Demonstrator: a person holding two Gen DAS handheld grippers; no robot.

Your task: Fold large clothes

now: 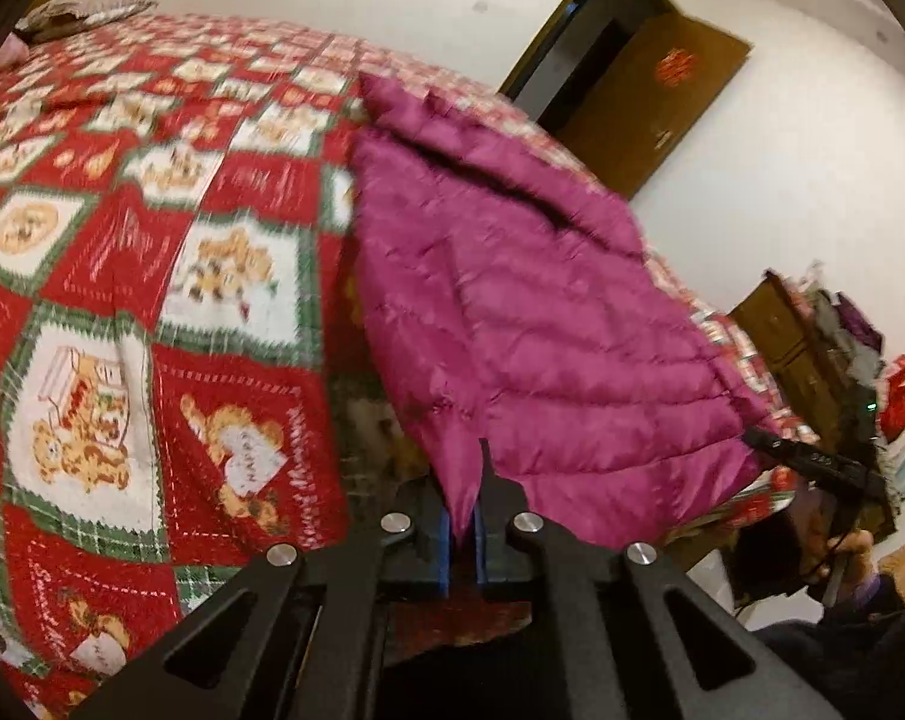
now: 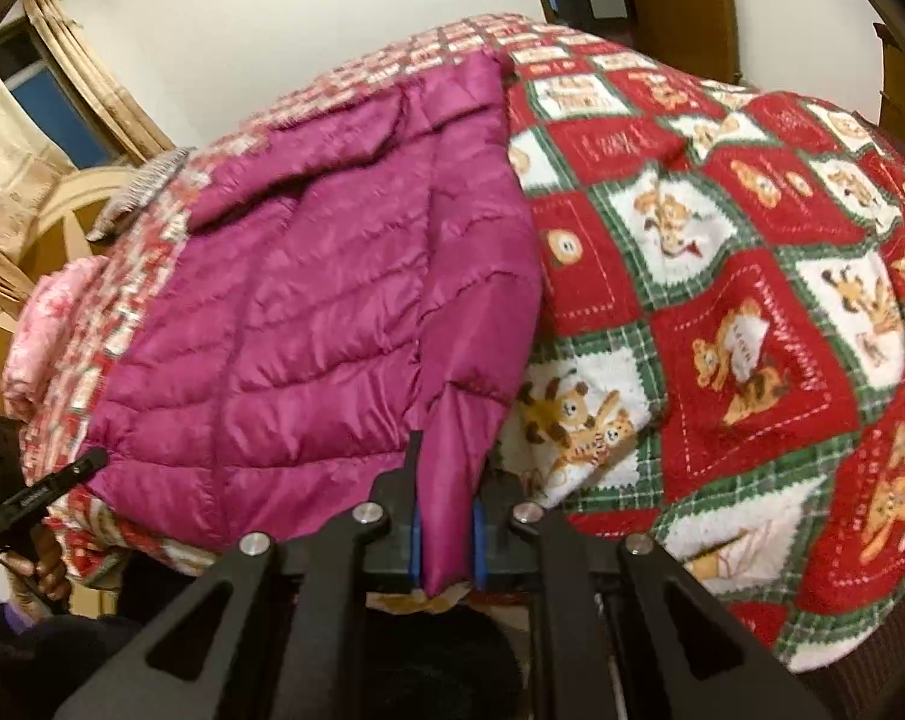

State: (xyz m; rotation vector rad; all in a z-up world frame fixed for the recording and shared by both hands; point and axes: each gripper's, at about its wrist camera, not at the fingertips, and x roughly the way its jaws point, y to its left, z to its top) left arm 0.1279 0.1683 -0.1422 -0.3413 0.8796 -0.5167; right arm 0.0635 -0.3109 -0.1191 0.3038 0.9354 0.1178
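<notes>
Partway, apparently: magenta puffer jacket (image 1: 512, 312) lies on the teddy-bear bedspread (image 1: 152, 276), sleeve folded across. Left gripper (image 1: 464, 516) and right gripper (image 2: 446, 516) pinch its near-edge corners; final folds remain.

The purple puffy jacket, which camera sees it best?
The right wrist view. There the purple puffy jacket fills the middle, from collar to hem, with one sleeve in the right gripper. The left wrist view shows it more from the side, its corner pinched in the left gripper.
</notes>
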